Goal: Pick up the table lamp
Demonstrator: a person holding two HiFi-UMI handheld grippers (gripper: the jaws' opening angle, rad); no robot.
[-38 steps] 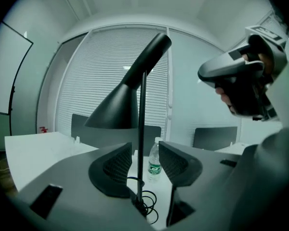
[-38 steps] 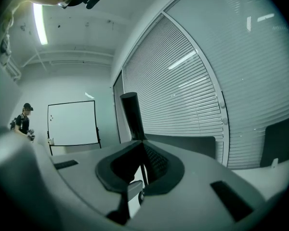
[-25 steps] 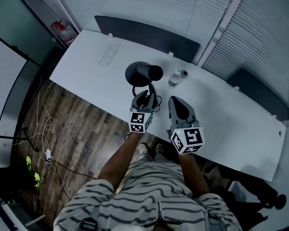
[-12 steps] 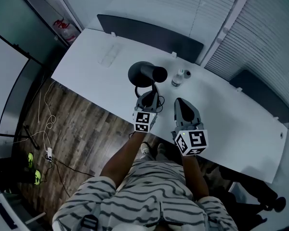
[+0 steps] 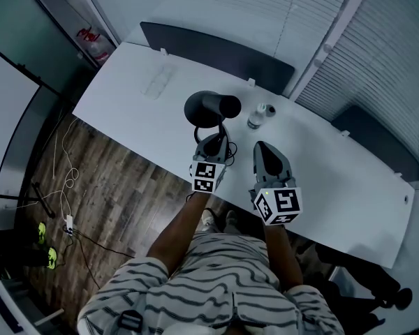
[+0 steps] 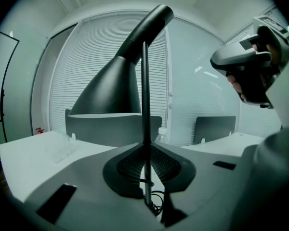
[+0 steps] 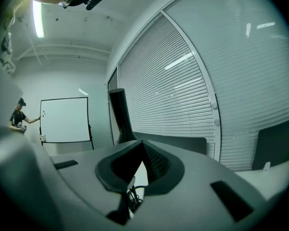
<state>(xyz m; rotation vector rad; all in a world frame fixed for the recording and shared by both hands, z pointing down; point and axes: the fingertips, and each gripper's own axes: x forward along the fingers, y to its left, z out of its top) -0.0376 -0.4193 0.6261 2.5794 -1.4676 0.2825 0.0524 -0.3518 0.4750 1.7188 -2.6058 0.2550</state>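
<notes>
- Your left claw [image 6: 145, 152] is clamped on the thin upright stem [image 6: 145, 81] of the table lamp [image 5: 209, 108], below its black shade [image 6: 113, 88]. The lamp stands on the white desk [image 5: 140, 96] and, by the look of it, is not yet lifted.
- Your right claw [image 5: 263, 149] sits just to the right of the lamp, jaws together on nothing.
- First risk: the shade leans out to one side of the stem, above your grip. Lift fast and that top-heavy weight could swing the lamp round in the pads. The slim stem could also slide down through them.
- Second risk: a coiled cord [image 6: 157, 207] lies at the foot of the lamp, right under your left claw. Where it runs is not visible. If it catches on anything, it could tug the lamp as it rises.
- Third risk: a small bottle [image 5: 257, 116] stands just beside the lamp, on its right. A swinging shade or base could knock it over.
- The count: one table lamp, one cord, one bottle, two claws, one desk.
- Beyond the lamp, two dark panels line the desk's far edge: one screen [image 5: 216, 47] directly behind the lamp, a second screen [image 5: 370, 135] well off to its right.
- Well to the lamp's left lies one clear item [image 5: 157, 81], too faint to name.
</notes>
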